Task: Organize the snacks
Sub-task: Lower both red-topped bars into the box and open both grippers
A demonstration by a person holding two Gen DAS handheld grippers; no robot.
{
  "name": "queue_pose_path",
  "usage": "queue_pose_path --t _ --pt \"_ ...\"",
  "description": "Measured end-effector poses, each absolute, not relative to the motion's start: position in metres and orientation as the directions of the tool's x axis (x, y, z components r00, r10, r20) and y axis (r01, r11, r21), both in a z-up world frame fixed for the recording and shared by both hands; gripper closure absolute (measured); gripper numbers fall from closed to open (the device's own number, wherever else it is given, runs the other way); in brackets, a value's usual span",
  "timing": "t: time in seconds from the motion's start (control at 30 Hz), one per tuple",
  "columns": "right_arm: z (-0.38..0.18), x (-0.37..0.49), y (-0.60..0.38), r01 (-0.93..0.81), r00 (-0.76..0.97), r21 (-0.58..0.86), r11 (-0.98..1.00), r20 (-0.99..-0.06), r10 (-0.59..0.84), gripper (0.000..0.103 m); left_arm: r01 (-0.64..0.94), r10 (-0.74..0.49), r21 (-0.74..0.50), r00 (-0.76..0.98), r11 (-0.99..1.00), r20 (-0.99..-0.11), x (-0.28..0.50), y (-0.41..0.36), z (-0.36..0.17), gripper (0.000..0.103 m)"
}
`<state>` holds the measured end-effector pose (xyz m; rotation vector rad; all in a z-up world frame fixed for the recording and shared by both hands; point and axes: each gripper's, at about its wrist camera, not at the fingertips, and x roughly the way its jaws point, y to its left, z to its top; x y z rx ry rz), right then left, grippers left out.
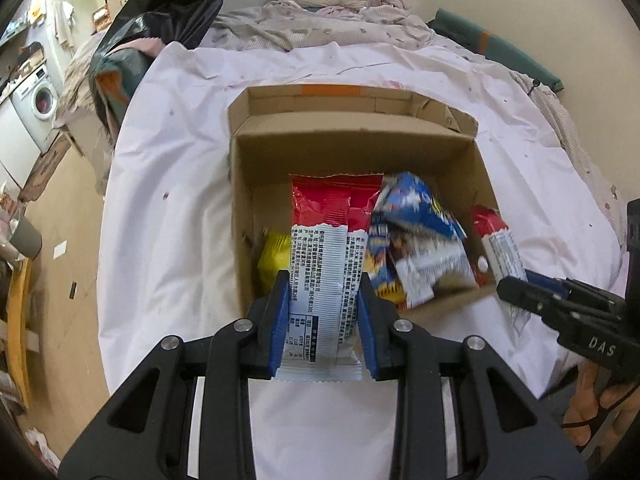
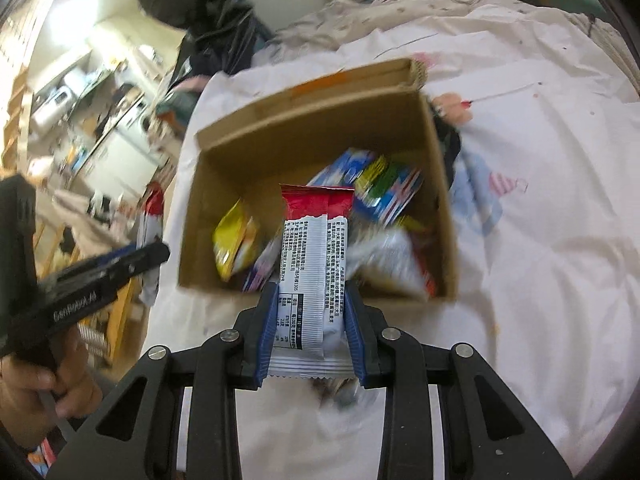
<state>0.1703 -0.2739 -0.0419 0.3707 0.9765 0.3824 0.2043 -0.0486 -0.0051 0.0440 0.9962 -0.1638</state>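
White sheet [image 1: 168, 200] spread over bed, open cardboard box [image 1: 256, 184] on top. Left gripper [image 1: 324, 312] clamped on red-and-white snack packet [image 1: 328, 248], poised above box's near edge; right gripper [image 2: 310, 328] gripping matching packet [image 2: 314, 248] likewise. Yellow packet [image 2: 234, 240] inside; cluttered room beyond.

We see a bed covered by a wrinkled white sheet [image 1: 168, 216] with small dark specks and a printed cartoon figure [image 2: 476, 184], on which rests an open brown cardboard box [image 1: 352, 148], while crumpled beige bedding [image 1: 320, 24] lies at its far end.
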Motion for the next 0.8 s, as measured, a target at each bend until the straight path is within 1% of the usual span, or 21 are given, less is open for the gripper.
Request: queue_pose_path --t 0.13,0.23,0.3,0.37,0.47,0.53,0.63,0.7,0.8 --pt "-0.043 0.189 -0.281 -0.121 0.521 0.482 0.868 -0.713 0.468 0.070 0.159 -0.131 -0.051 0.541 0.986 -0.831 0.221 -0.055 -0.013 0.076" --pt "-0.048 0.201 -0.279 -0.111 0.525 0.472 0.875 -0.719 0.455 0.070 0.126 -0.112 -0.048 0.571 0.991 -0.813 0.229 -0.052 -0.021 0.076" --pt "-0.053 0.208 -0.279 -0.098 0.522 0.476 0.874 -0.723 0.452 0.070 0.100 -0.122 -0.080 0.557 0.992 -0.822 0.236 -0.048 -0.026 0.076" --pt "-0.058 0.214 -0.278 -0.088 0.516 0.484 0.871 -0.726 0.455 0.070 0.112 -0.152 -0.108 0.548 0.988 -0.822 0.238 -0.048 -0.027 0.076" --pt "-0.062 0.218 -0.273 -0.086 0.509 0.485 0.870 -0.730 0.457 0.070 0.122 -0.141 -0.087 0.556 0.989 -0.819 0.239 -0.052 -0.028 0.076" --pt "-0.061 0.217 -0.270 -0.094 0.505 0.481 0.872 -0.732 0.458 0.069 0.122 -0.160 -0.111 0.537 0.986 -0.829 0.242 -0.051 -0.031 0.075" --pt "-0.057 0.217 -0.271 -0.107 0.514 0.479 0.871 -0.723 0.461 0.069 0.081 -0.173 -0.153 0.507 0.985 -0.845 0.246 -0.045 -0.037 0.075" --pt "-0.060 0.219 -0.271 -0.102 0.511 0.470 0.877 -0.731 0.451 0.069 0.080 -0.180 -0.161 0.495 0.984 -0.850 0.247 -0.046 -0.038 0.075" --pt "-0.069 0.223 -0.275 -0.062 0.483 0.492 0.868 -0.746 0.458 0.069 0.088 -0.186 -0.164 0.502 0.982 -0.845 0.247 -0.048 -0.037 0.075"
